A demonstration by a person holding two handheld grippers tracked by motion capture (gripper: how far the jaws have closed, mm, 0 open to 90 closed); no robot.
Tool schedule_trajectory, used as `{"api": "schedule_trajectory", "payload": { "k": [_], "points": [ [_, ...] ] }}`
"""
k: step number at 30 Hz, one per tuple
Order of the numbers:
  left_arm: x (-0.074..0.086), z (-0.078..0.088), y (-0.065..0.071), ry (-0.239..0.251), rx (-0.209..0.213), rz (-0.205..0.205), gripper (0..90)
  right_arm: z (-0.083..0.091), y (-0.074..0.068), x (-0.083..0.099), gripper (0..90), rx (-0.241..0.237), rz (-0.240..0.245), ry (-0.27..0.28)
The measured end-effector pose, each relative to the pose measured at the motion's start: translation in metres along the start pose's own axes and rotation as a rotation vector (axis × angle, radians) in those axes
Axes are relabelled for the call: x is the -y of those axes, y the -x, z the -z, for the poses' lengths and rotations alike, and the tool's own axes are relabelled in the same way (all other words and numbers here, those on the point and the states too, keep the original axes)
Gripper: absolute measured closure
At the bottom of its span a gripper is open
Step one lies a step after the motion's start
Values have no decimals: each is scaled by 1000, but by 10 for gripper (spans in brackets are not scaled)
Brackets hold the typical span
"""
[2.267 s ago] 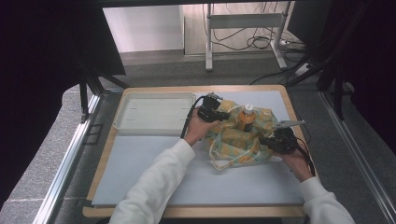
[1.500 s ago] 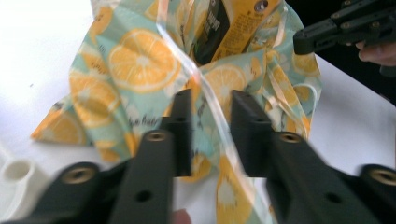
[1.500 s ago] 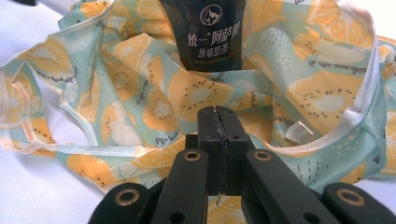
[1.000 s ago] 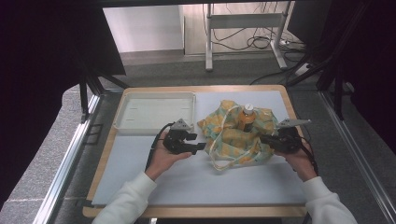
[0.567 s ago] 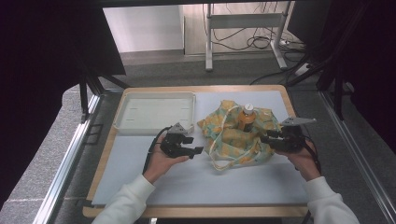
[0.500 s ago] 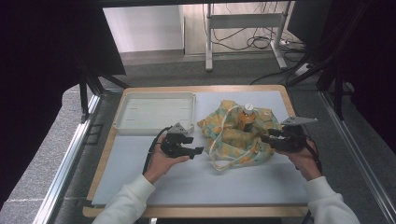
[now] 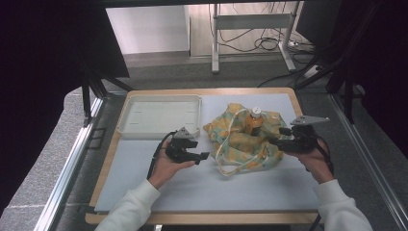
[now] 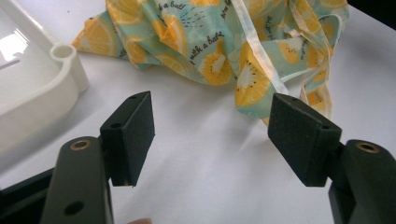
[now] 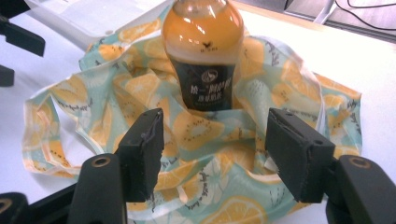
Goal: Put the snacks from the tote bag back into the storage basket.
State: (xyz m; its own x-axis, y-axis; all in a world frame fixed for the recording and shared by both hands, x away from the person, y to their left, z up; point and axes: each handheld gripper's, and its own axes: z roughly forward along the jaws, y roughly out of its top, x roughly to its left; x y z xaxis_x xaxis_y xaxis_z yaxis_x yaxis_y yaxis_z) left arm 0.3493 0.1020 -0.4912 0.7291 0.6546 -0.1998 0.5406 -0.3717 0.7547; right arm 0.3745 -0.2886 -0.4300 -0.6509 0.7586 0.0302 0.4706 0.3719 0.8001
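Fingers apart on both grippers, one bottle (image 7: 255, 121), one bag (image 7: 240, 144), one tray (image 7: 159, 115)

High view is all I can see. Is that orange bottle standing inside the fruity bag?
Observer: Yes. The right claw view shows the bottle upright, with the bag bunched round its base.
Operator: What's on its label?
Observer: A dark label with pale print, too small to read.
Operator: Is the left claw holding anything?
Observer: No. Its pads stand apart over bare table, and have just been opening.
Operator: And the pictures on the bag?
Observer: Orange slices and kiwi halves on pale teal.
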Motion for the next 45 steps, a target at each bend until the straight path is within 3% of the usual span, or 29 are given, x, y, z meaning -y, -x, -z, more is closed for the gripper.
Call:
{"api": "schedule_trajectory", "payload": {
  "k": [22,36,45],
  "points": [
    [1,-1,2,-10,2,-6,306,-13,-8,-53,274,-12,50,-83],
    [2,0,1,-13,4,-6,305,-51,-12,-82,216,-6,62,-195],
    [2,1,0,-11,8,0,305,-77,-9,-87,203,11,54,-287]
  ]
}}
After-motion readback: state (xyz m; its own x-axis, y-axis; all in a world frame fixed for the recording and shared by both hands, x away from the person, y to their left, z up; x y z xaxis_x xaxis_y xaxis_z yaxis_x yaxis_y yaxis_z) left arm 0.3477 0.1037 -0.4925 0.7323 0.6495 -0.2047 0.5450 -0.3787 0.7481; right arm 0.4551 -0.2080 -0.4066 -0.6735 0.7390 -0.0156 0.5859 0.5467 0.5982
